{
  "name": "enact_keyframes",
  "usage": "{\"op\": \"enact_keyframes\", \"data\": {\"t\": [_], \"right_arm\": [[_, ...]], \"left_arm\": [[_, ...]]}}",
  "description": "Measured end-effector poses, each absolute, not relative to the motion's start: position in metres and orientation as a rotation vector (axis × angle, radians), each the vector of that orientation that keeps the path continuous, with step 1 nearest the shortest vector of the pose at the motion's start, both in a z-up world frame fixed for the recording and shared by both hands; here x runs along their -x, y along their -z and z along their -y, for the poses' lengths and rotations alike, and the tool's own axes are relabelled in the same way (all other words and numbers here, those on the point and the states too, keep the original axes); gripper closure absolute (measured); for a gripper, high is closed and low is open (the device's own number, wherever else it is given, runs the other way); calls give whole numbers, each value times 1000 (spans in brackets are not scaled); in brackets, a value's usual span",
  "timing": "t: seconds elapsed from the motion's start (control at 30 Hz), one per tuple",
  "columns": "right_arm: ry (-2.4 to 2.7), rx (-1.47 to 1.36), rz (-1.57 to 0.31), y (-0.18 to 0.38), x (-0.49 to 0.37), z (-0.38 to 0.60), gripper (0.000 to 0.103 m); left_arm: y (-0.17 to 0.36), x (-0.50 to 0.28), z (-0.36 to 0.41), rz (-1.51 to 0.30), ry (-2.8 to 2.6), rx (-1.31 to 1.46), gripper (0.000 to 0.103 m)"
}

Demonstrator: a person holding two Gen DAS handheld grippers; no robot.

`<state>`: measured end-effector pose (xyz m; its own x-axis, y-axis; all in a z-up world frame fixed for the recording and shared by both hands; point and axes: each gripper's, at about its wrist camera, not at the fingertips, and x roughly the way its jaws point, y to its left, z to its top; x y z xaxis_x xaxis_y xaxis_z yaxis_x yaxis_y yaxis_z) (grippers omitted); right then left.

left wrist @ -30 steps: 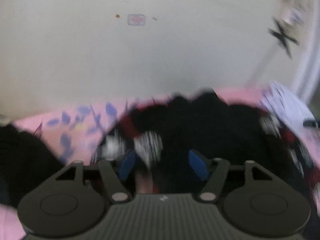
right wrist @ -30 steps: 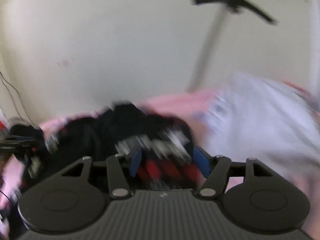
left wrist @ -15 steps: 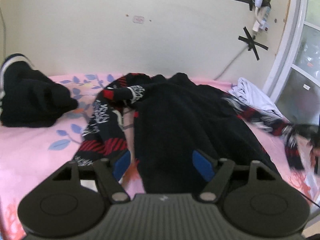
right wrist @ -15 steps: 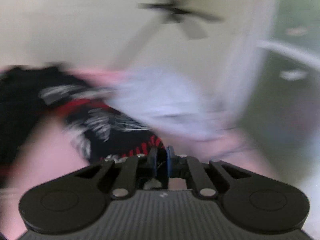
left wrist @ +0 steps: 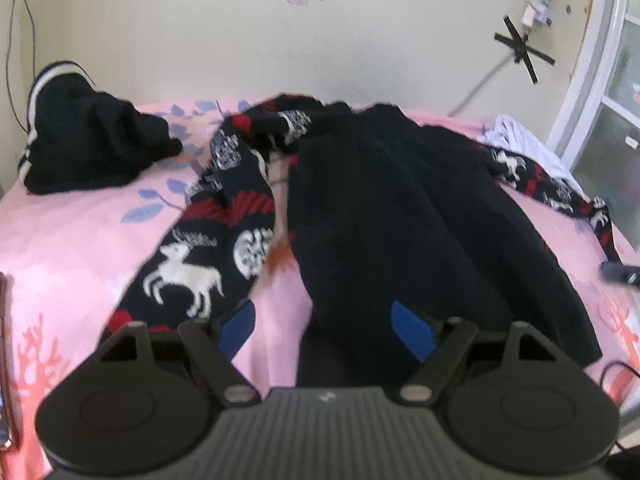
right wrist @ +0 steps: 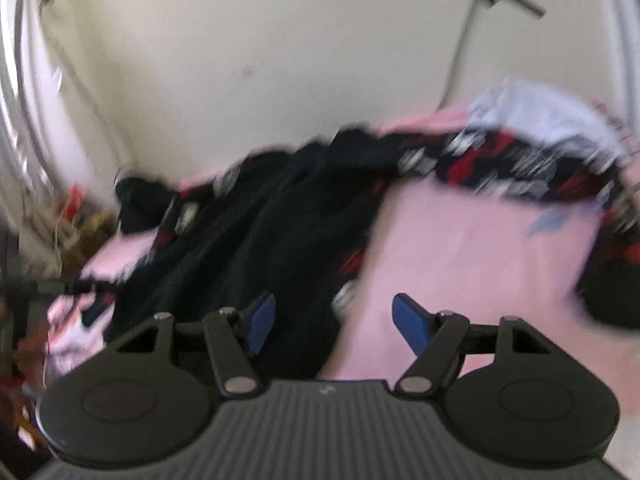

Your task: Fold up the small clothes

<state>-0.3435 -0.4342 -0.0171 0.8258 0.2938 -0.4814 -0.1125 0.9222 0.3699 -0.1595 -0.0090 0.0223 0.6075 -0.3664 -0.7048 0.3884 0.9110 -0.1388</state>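
The black sweater (left wrist: 420, 216) lies spread on the pink bedsheet (left wrist: 72, 240); we see its left sleeve (left wrist: 208, 248) patterned with white reindeer and red bands, its body plain black. Our left gripper (left wrist: 324, 326) and right gripper (right wrist: 334, 322) are both opening, nothing pinched.

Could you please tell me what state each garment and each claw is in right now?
Black sweater: spread out on the pink bedsheet, unfolded, sleeves splayed out.
Dark garment: crumpled in a heap by the wall.
White garment: bunched at the far corner.
Left claw: jaws opening, nothing gripped.
Right claw: jaws opening, nothing gripped.
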Motion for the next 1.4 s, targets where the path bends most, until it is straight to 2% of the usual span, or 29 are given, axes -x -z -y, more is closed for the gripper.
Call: {"op": "enact_keyframes", "data": {"t": [0.03, 0.07, 0.1, 0.13, 0.17, 0.2, 0.23, 0.27, 0.4, 0.5, 0.7, 0.73, 0.77, 0.8, 0.87, 0.93, 1.0, 1.03, 1.07, 1.23, 1.33, 1.4], "right_arm": [[-225, -323, -575, 23, 341, 427, 35], [-236, -308, -588, 29, 337, 418, 44], [-247, -296, -605, 35, 335, 408, 62], [-241, -288, -590, 39, 336, 400, 66], [-231, -268, -584, 39, 337, 394, 86], [-227, -253, -587, 40, 337, 391, 92], [-223, -269, -585, 36, 339, 392, 93], [-215, -290, -576, 31, 341, 399, 94], [-148, -263, -509, -2, 371, 428, 96], [-96, -233, -526, -13, 396, 447, 96], [-91, -246, -744, 26, 397, 450, 91], [-61, -241, -756, 28, 393, 453, 91], [-47, -252, -733, 24, 391, 457, 85], [-44, -262, -694, 14, 389, 461, 67], [-42, -249, -585, -11, 384, 464, 43], [-56, -193, -502, -33, 370, 456, 42], [-90, -175, -479, -51, 344, 447, 42], [-120, -186, -478, -57, 331, 440, 42], [-160, -205, -478, -61, 320, 431, 42], [-454, -164, -512, -75, 253, 352, 42], [-634, 26, -523, -70, 230, 271, 43], [-724, 200, -507, -59, 226, 218, 37]], "left_arm": [[-19, 161, 10, -818, 432, -41, 27], [-15, 162, 13, -830, 421, -63, 28], [-11, 163, 15, -840, 414, -83, 31], [-7, 164, 16, -849, 407, -98, 36], [-2, 165, 17, -864, 406, -105, 46], [0, 169, 19, -835, 395, -122, 65], [1, 171, 21, -824, 403, -140, 89], [-2, 172, 21, -835, 424, -123, 95], [-39, 199, 5, -785, 522, 10, 96], [-57, 228, -8, -783, 567, 33, 96], [-19, 242, -26, -922, 452, 29, 95], [-12, 238, -33, -947, 434, 69, 92], [-9, 234, -39, -964, 418, 106, 91], [-11, 233, -45, -952, 416, 139, 90], [-24, 235, -55, -869, 396, 148, 89], [-37, 235, -62, -796, 342, 131, 74], [-44, 230, -67, -747, 274, 99, 64], [-46, 228, -68, -736, 241, 82, 54], [-47, 226, -70, -730, 210, 70, 51], [-59, 229, -100, -651, 177, 112, 50], [-67, 235, -126, -599, 123, 151, 47], [-69, 239, -140, -588, 86, 182, 47]]}}
